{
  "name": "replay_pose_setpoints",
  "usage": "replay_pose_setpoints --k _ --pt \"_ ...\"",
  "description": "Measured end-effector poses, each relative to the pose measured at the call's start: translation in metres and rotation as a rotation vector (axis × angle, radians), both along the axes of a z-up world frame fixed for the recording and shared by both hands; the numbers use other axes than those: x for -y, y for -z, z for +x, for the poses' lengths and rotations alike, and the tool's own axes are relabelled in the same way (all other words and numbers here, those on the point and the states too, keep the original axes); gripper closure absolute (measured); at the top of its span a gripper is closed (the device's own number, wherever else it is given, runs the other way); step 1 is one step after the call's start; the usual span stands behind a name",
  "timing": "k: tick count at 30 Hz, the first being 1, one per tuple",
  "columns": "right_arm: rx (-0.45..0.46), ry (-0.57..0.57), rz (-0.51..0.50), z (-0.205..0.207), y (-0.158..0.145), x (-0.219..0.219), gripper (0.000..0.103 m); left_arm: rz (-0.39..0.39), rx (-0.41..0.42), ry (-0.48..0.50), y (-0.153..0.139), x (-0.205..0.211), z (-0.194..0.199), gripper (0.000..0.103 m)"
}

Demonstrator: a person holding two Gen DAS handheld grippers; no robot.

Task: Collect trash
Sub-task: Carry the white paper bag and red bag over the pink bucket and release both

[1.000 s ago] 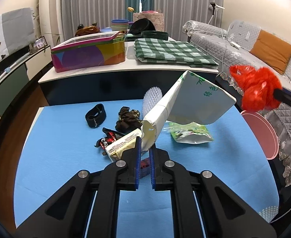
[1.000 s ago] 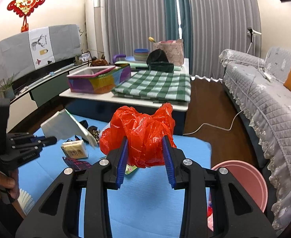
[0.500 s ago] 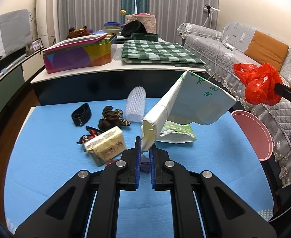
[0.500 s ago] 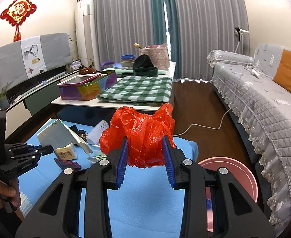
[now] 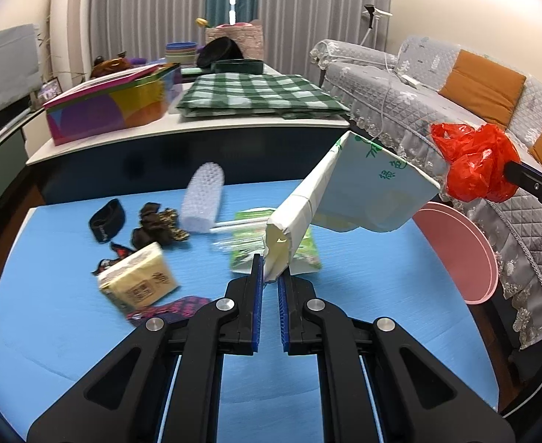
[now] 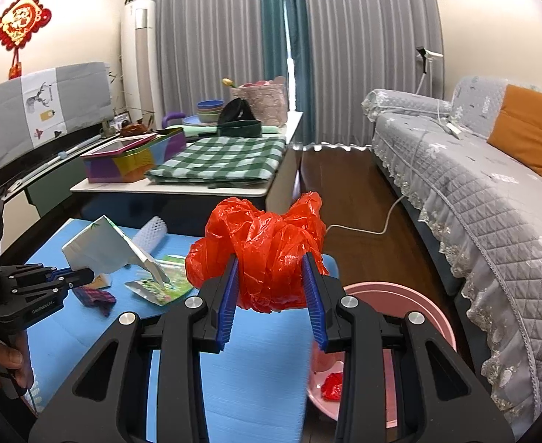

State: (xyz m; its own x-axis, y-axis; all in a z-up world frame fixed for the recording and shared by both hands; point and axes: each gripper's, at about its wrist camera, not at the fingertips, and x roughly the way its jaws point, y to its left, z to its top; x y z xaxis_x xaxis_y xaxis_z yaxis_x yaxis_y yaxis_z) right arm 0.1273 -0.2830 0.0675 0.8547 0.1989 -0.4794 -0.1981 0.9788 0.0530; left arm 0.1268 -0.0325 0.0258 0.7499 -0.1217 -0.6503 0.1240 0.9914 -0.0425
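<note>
My left gripper (image 5: 270, 282) is shut on the corner of a white paper bag with green print (image 5: 363, 181) and holds it above the blue table (image 5: 381, 295). It also shows in the right wrist view (image 6: 97, 249). My right gripper (image 6: 271, 288) is shut on a crumpled red plastic bag (image 6: 267, 243), held over the table's right edge, beside a pink bin (image 6: 411, 302). The red bag (image 5: 474, 162) and the bin (image 5: 455, 251) also show at the right of the left wrist view. A green snack wrapper (image 5: 300, 247) lies on the table.
On the table lie a tissue pack (image 5: 138, 280), a white foam net (image 5: 202, 197), a black band (image 5: 106, 216), a dark scrunchie (image 5: 156, 221) and a pink patterned item (image 5: 171, 304). A counter (image 5: 197, 125) stands behind, a grey sofa (image 6: 474, 192) to the right.
Both grippers have kept their hold. The left view has drawn back and risen, so the table items sit farther left. The right gripper with the red bag has moved right, closer to the bin.
</note>
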Motion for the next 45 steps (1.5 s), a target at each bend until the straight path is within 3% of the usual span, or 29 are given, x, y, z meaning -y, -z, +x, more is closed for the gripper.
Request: replay_pose_setpoints --k 13,20,34,45 --pt "0.001 0.118 0.011 -0.012 0.003 0.062 0.069 -0.003 -0.007 0.063 0.000 0.052 0.014 0.095" --pt "0.004 0.184 0.009 -0.016 0.007 0.095 0.069 -0.060 -0.037 0.082 -0.002 0.090 0.031 0.095" --pt "-0.004 0.252 0.014 -0.007 0.016 0.125 0.069 -0.108 -0.032 0.132 -0.013 0.175 0.065 0.095" --pt "-0.029 0.300 0.008 0.008 0.027 0.139 0.069 -0.106 -0.061 0.171 -0.004 0.214 0.095 0.095"
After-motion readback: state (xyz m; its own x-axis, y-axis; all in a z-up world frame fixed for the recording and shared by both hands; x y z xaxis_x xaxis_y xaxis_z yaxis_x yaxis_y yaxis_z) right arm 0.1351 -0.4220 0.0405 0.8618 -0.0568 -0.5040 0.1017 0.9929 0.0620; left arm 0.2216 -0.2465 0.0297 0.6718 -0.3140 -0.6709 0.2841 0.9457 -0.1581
